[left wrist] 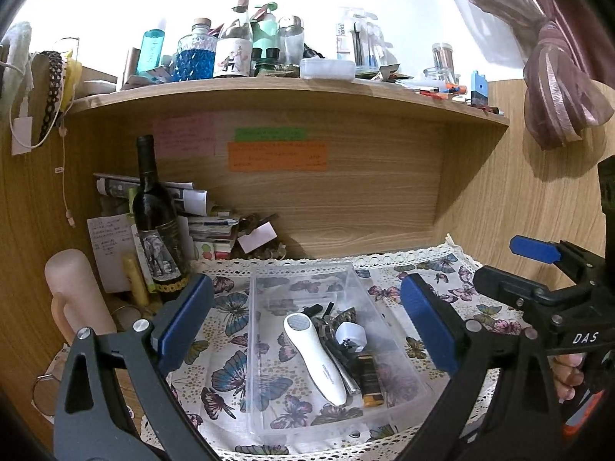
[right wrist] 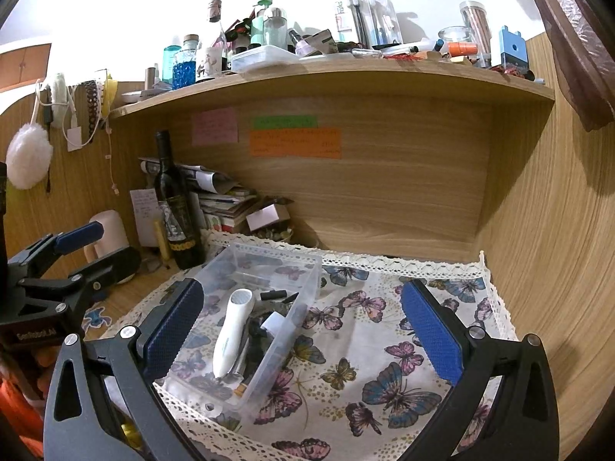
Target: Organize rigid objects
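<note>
Both claws spread wide, nothing between the blue pads of either. Left gripper [left wrist: 307, 330] hovers over the clear rectangular plastic bin [left wrist: 265, 361], which sits on the white butterfly-print cloth with lace edging [left wrist: 215, 349] covering the wooden desk. Right gripper [right wrist: 303, 334] is just beside it, above bare cloth [right wrist: 365, 365] to the right of the bin [right wrist: 307, 269]; seen from the left wrist camera, it enters at the right edge [left wrist: 511, 265], also open. Bin contents, all lying loose at the bottom: white elongated handheld device with a round perforated head [left wrist: 315, 353], lengthwise along the bin; small white faceted cap-like piece [left wrist: 350, 336] just right of it; amber-and-black striped lighter-shaped item [left wrist: 369, 382] toward the near right corner; several small dark clips and metal bits between them, too tangled to tell apart. From the right wrist camera the white device [right wrist: 232, 330] lies head toward the far wall. Behind-left of the bin: dark glass wine bottle with elephant label [left wrist: 153, 223], upright, near a stack of papers [left wrist: 200, 215]. Shelf [left wrist: 284, 88] above carries crowded bottles and jars. Three sticky notes, pink, green, orange [left wrist: 276, 155], on the back panel
</note>
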Tool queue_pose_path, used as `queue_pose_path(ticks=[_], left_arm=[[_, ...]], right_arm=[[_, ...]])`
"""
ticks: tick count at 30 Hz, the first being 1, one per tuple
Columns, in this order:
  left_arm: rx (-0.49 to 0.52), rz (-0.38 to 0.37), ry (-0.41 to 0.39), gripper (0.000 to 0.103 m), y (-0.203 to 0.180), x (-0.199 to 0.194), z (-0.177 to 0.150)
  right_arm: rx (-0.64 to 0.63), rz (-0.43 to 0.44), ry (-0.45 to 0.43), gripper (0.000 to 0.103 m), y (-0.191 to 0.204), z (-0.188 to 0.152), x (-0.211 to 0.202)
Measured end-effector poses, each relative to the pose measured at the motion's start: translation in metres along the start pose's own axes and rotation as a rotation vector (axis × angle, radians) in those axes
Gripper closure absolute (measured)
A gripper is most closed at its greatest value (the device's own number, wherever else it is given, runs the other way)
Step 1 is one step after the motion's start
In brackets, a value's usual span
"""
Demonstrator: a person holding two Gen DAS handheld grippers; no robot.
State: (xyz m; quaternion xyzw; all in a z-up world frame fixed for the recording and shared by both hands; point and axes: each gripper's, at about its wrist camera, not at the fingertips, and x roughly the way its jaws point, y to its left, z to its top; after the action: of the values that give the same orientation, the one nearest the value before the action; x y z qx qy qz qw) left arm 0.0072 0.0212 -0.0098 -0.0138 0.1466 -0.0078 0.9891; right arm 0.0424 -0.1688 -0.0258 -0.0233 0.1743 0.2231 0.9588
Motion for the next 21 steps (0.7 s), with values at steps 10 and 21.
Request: queue_pose_path(ticks=[10,21], left_arm=[[0.003,-0.009,0.003,0.004,-0.0017,-0.0001,-0.0004],[0.007,-0.013,-0.003,0.004,-0.0032,-0.0024,-0.0007]], right_arm=[[0.003,-0.006,-0.002,0.0,-0.0014,-0.001,0.0001],[0.005,-0.006,-0.003,0.0,-0.0014,-0.0014,-0.0006]])
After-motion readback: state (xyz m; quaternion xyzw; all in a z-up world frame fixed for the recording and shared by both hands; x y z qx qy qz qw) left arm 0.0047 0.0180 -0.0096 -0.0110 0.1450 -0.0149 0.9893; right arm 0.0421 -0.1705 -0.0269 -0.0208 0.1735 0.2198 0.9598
